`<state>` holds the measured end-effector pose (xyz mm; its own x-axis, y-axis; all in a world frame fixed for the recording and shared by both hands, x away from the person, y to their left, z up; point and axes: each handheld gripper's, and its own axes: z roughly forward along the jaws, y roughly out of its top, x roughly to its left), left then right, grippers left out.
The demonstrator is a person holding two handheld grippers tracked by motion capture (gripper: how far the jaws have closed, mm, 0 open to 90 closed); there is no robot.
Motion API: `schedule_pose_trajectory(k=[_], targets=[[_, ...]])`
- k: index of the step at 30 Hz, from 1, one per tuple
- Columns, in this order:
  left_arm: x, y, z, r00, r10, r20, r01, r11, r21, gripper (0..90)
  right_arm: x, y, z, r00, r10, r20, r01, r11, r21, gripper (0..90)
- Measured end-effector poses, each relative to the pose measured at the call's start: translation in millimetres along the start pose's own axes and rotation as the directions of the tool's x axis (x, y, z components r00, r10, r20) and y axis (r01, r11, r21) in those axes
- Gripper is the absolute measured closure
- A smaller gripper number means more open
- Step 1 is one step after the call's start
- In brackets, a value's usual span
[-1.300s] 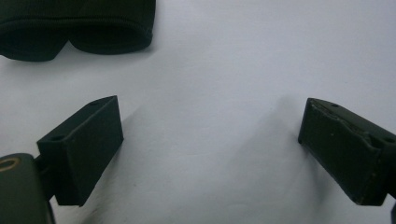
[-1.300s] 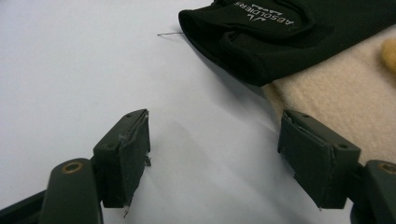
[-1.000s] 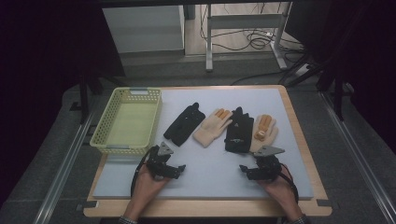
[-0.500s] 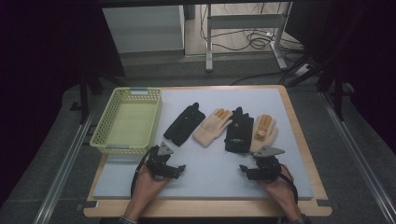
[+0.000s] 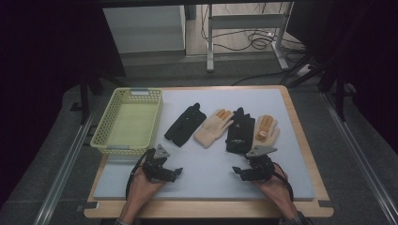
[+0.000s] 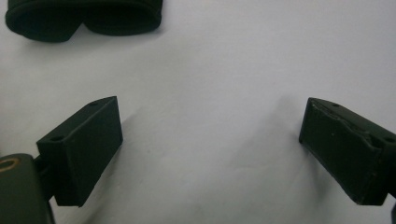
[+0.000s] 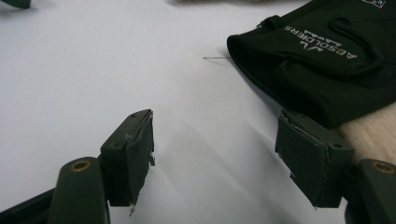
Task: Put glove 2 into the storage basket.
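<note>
My left gripper (image 5: pixel 174 171) jaws apart, empty, on mat (image 5: pixel 206 159) below black glove (image 5: pixel 187 123). My right gripper (image 5: pixel 238 172) jaws apart, empty, just beside 2nd black glove (image 5: pixel 241 130). 4 gloves in row mid-mat.

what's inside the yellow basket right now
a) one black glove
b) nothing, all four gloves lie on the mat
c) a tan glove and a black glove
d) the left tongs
b: the yellow basket shows only its bare floor, while the black glove, tan glove, second black glove and second tan glove lie in a row on the mat to its right.
</note>
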<state>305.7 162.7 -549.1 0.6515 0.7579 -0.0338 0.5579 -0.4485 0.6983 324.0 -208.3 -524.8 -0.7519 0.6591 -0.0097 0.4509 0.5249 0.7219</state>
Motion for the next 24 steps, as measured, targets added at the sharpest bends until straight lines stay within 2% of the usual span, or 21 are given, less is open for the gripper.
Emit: schedule_pose_trajectory(k=[7, 12, 17, 19, 24], targets=[[2.9, -4.0, -3.5, 1.0, 0.001, -0.004, -0.001, 1.0, 0.003, 4.9, 1.2, 9.8, 3.4, 0.9996, 0.009, -0.027, -0.01, 1.0, -0.028, 27.8], [6.2, -8.8, -6.9, 0.9999, -0.012, 0.0, 0.012, 0.9999, -0.004, 5.8, 4.1, 28.0, 10.5, 0.9985, 0.004, -0.054, -0.007, 0.998, -0.055, 27.8], [6.4, -9.4, -6.8, 0.9999, -0.012, 0.002, 0.013, 0.9999, -0.007, 5.8, 6.2, 43.7, 20.9, 0.9988, -0.015, -0.047, 0.012, 0.998, -0.061, 27.9], [6.2, -9.5, -6.8, 0.9999, -0.012, 0.0, 0.012, 0.9999, -0.008, 5.8, 6.2, 50.2, 24.8, 0.9993, -0.024, -0.03, 0.022, 0.998, -0.064, 31.4], [6.3, -9.6, -6.7, 0.9999, -0.013, 0.001, 0.013, 0.9999, -0.009, 5.8, 3.6, 69.2, 35.8, 0.9987, -0.011, -0.05, 0.006, 0.995, -0.099, 37.5]])
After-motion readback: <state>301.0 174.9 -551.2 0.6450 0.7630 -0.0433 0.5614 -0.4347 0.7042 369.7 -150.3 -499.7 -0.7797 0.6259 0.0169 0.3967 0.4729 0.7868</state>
